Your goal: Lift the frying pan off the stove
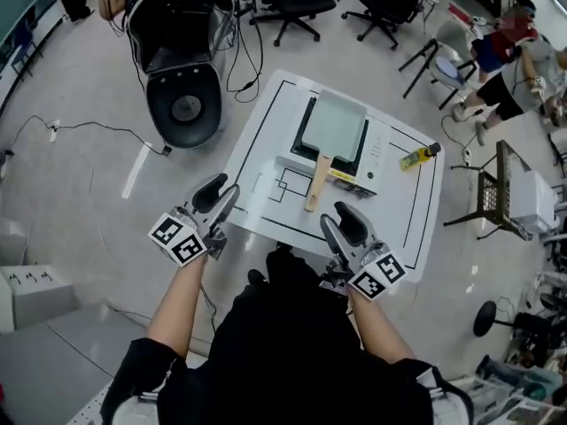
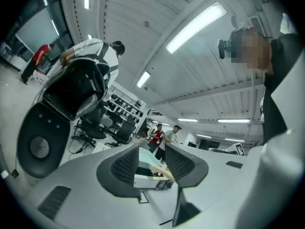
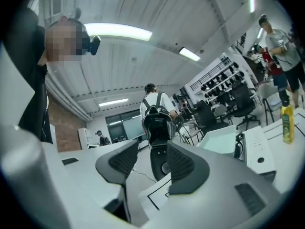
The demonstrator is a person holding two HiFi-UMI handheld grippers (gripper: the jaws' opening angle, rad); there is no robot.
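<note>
Closest in, two forearms reach out over the near edge of the desk [image 1: 257, 162], a gripper in each hand. Left gripper [image 1: 221, 193]: jaws apart, nothing between them. Right gripper [image 1: 333, 218]: same story, jaws spread and empty. Neither one is touching anything yet.

Now the target. The frying pan [image 1: 335, 122], a pale green rectangular one, sits on top of the white stove [image 1: 359, 173] in the middle of the desk. Its wooden handle [image 1: 316, 180] runs straight back toward the near edge, with the free end sticking out past the stove's front.

That's the line that matters. The handle points almost at the person and lands between the two grippers, and its tip is just beside the right gripper, while the left gripper sits well apart, over by the near-left corner.

Aim is another matter. The left gripper view frames the pan and handle right in the gap between its jaws. The right gripper view has the pan off to the right of its jaws, so my read is that this gripper is nearer but would have to swing in toward the handle. A yellow bottle [image 1: 416, 157] lies toward the desk's right edge, clear of that path.
</note>
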